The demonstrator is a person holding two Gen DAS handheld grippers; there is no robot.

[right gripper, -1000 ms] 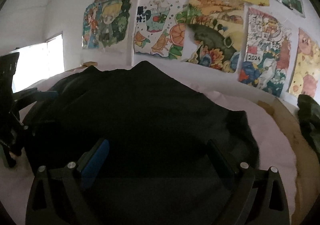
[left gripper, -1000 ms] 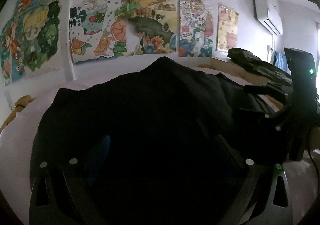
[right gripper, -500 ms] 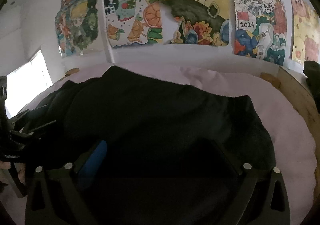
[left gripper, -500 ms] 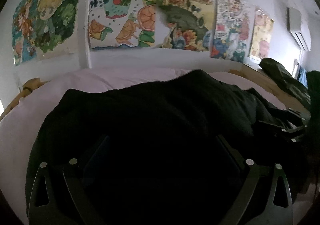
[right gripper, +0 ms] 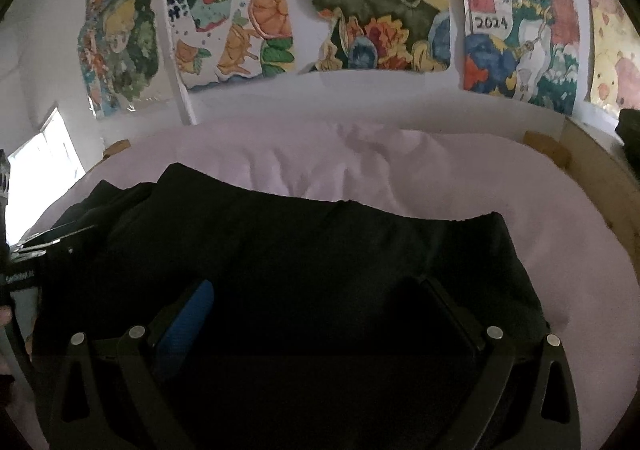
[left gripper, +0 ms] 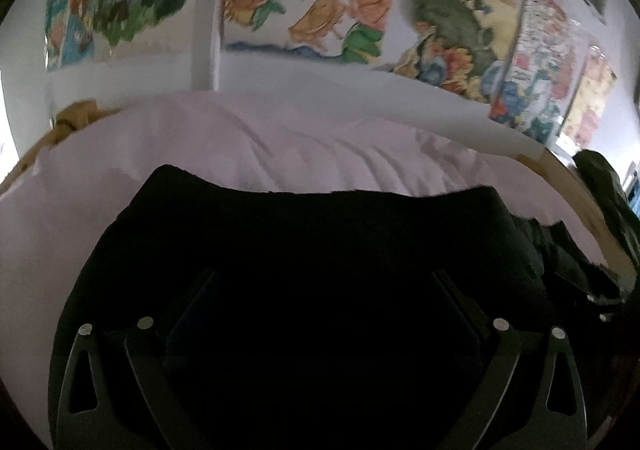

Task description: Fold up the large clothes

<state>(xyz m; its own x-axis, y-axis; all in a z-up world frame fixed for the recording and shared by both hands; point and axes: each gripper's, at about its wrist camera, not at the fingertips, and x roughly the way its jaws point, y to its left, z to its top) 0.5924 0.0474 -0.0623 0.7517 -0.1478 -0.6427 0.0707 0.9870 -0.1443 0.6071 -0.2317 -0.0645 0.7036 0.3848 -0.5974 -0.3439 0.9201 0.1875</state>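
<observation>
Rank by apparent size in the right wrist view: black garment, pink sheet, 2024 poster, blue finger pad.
1. black garment, though it lies nearest the lens, which inflates it
2. pink sheet, partly covered, so its rank against the garment is unsure
3. 2024 poster
4. blue finger pad

Large black garment (right gripper: 320,258), folded flat, lying on pale pink sheet (right gripper: 400,166)

Bedroom: bed (right gripper: 400,170), wall paintings (right gripper: 360,10)

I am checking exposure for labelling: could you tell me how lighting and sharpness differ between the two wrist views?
Left wrist view: wall paintings motion-blurred, black garment underexposed, swallowing the left gripper. Right wrist view: sharper, "2024" legible, blue finger pad visible, bright window blown out.
</observation>
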